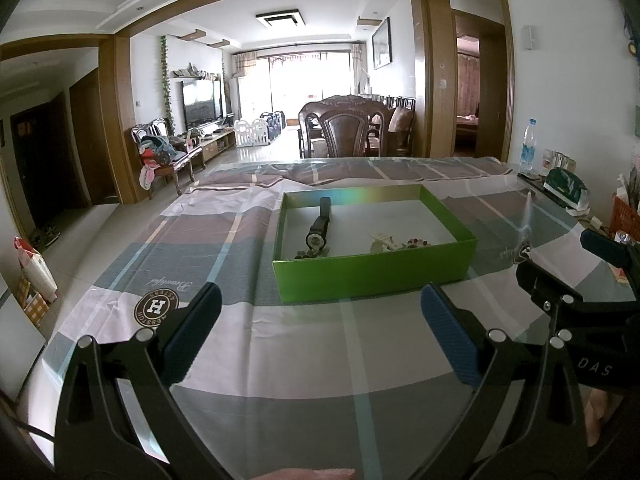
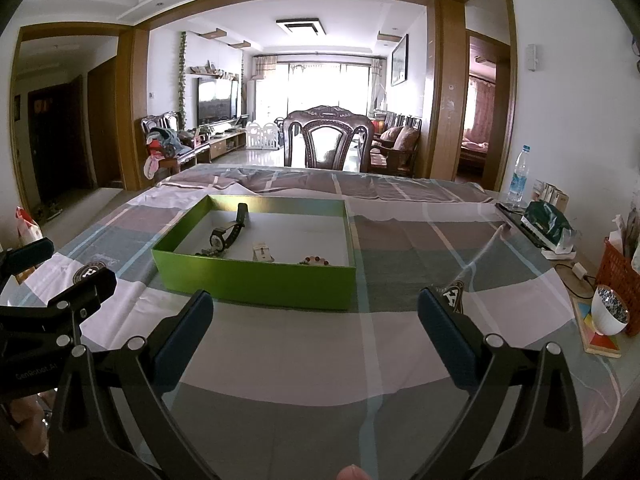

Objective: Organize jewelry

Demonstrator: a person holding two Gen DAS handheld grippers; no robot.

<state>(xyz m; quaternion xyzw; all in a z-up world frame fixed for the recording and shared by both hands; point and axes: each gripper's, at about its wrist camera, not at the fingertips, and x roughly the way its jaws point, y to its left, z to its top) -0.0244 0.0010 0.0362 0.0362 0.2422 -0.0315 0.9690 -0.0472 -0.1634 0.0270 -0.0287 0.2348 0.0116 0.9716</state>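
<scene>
Inside the green box (image 2: 256,280), its near wall half-hides small jewelry (image 2: 316,260); left tongs (image 1: 320,320) and right tongs (image 2: 316,320) gape wide, empty.

Watch (image 2: 226,234) lies in box (image 2: 256,280), left of bracelet (image 2: 316,260).

Black left gripper (image 1: 320,320), blue pads (image 1: 452,340), silver screws, white lettering

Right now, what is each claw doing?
Left claw: open, holding nothing.
Right claw: open, holding nothing.
</scene>
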